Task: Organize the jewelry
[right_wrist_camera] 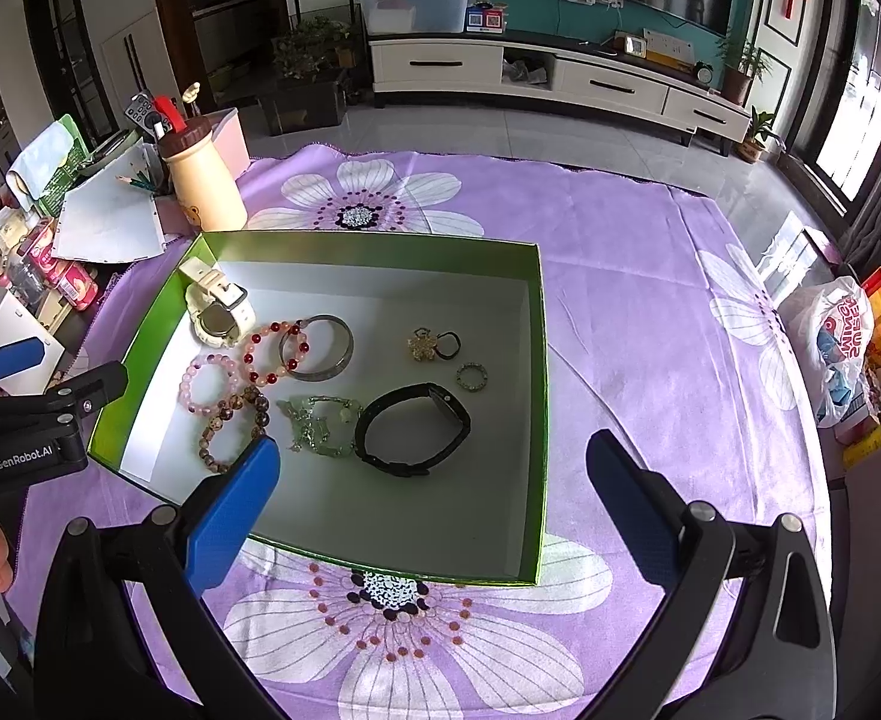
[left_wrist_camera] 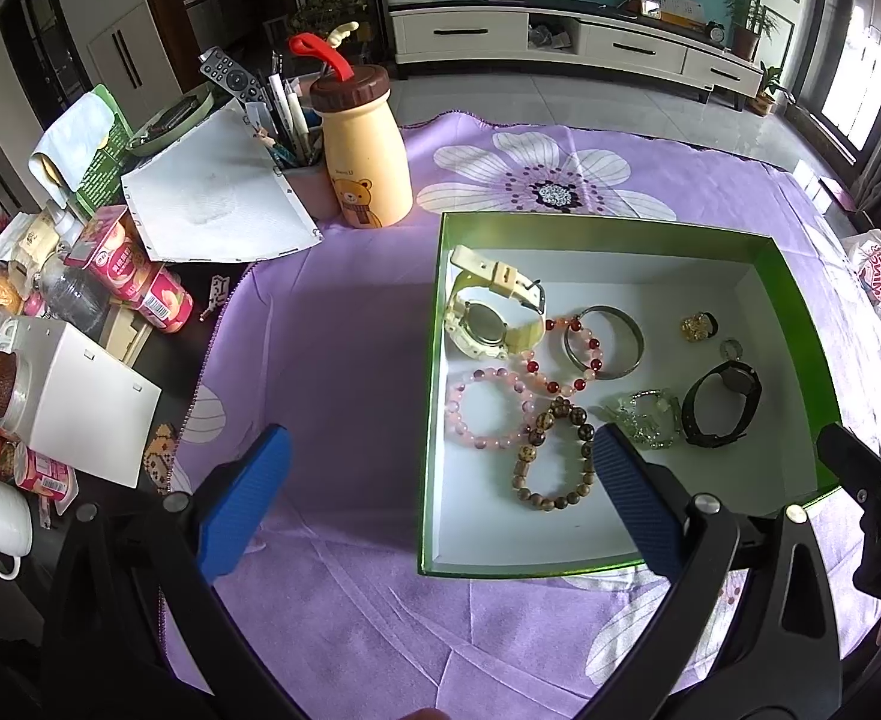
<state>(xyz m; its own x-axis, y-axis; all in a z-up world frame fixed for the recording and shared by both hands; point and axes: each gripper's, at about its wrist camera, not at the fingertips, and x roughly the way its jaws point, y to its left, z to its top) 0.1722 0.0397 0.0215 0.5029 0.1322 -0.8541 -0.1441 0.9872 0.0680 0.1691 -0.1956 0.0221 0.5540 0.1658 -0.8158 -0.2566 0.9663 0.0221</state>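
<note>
You held both the left gripper (left_wrist_camera: 440,492) and right gripper (right_wrist_camera: 434,498) spread and empty; the green-walled, white-floored cardboard box (right_wrist_camera: 533,420) ahead already held the jewelry, so you seemed finished.

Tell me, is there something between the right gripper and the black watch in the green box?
Nothing visible blocks it. The right gripper hangs open above the box, and the black watch lies uncovered on the white floor, apart from the green crystal bracelet beside it.
</note>
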